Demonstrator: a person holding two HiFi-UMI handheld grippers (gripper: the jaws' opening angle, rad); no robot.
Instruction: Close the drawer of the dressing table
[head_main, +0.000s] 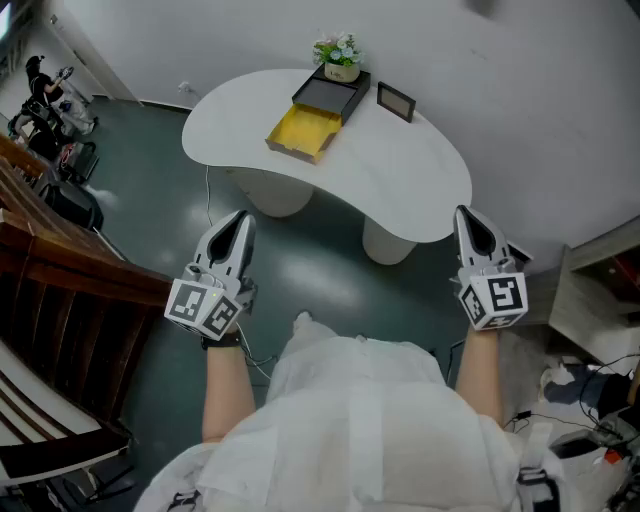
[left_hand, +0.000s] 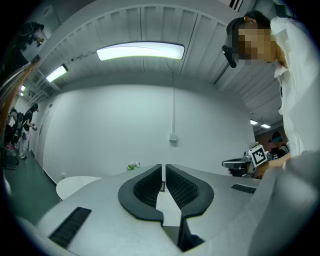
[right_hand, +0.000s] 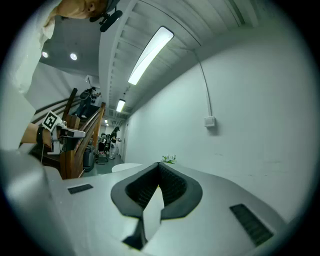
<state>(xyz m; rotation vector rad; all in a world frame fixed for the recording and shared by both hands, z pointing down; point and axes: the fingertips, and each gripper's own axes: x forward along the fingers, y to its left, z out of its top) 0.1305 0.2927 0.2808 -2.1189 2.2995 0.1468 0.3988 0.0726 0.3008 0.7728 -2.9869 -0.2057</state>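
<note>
A white, kidney-shaped dressing table (head_main: 400, 165) stands ahead of me against the wall. On it sits a dark box (head_main: 330, 95) whose yellow drawer (head_main: 300, 130) is pulled out toward me. My left gripper (head_main: 238, 222) is held well short of the table at the left, jaws shut with nothing between them. My right gripper (head_main: 472, 222) hangs near the table's right end, jaws shut and empty. In the left gripper view the jaws (left_hand: 163, 172) meet, with the table's edge (left_hand: 75, 184) low at the left. The right gripper view shows closed jaws (right_hand: 159, 170).
A small potted plant (head_main: 339, 55) stands behind the box, and a dark picture frame (head_main: 396, 100) to its right. The table rests on two white pedestals (head_main: 275, 190). A wooden stair rail (head_main: 70, 270) runs along the left. Cables and gear (head_main: 590, 400) lie on the floor at the right.
</note>
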